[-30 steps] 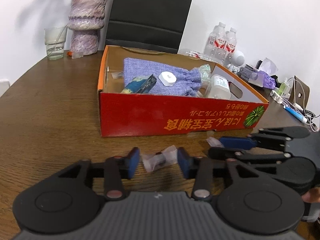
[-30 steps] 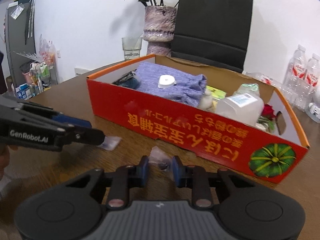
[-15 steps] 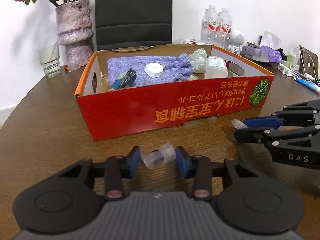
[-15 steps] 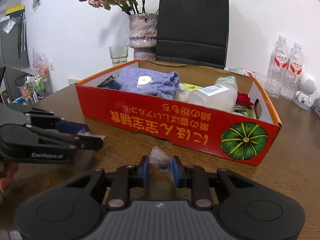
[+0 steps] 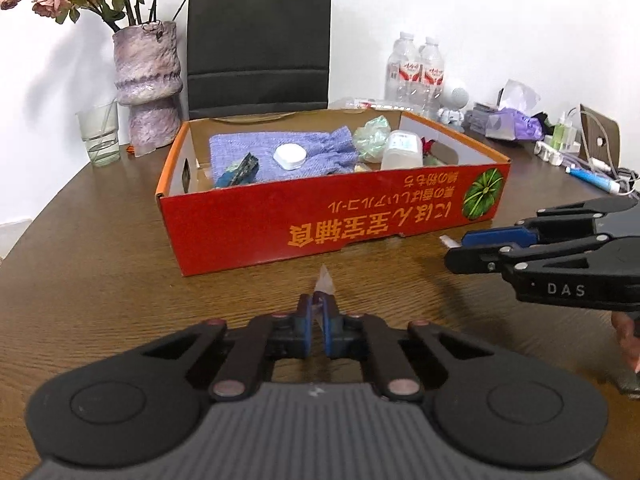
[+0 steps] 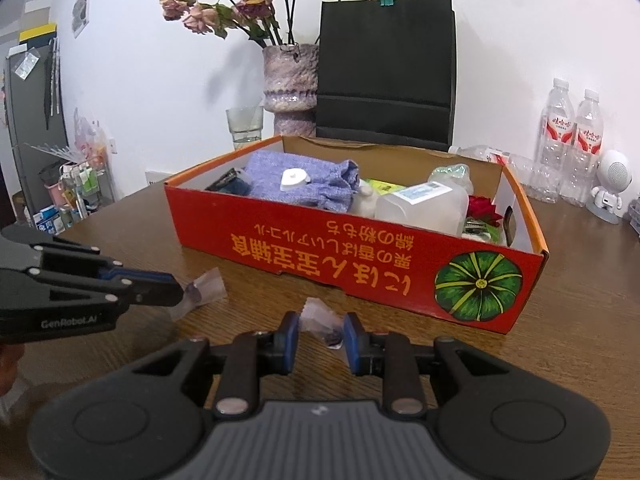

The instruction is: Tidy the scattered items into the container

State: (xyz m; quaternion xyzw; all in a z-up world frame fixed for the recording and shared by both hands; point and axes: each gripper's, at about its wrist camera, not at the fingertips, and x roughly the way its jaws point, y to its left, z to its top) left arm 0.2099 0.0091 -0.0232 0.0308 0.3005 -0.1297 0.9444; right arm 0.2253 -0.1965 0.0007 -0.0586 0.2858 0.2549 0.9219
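Left wrist view shows the left gripper (image 5: 316, 330) pinched shut on a clear plastic packet (image 5: 323, 285) before the red cardboard box (image 5: 332, 224); the right gripper (image 6: 320, 338) brackets a second packet (image 6: 323, 322), its jaws parted, not clamping; slippery film could slide free on lifting.
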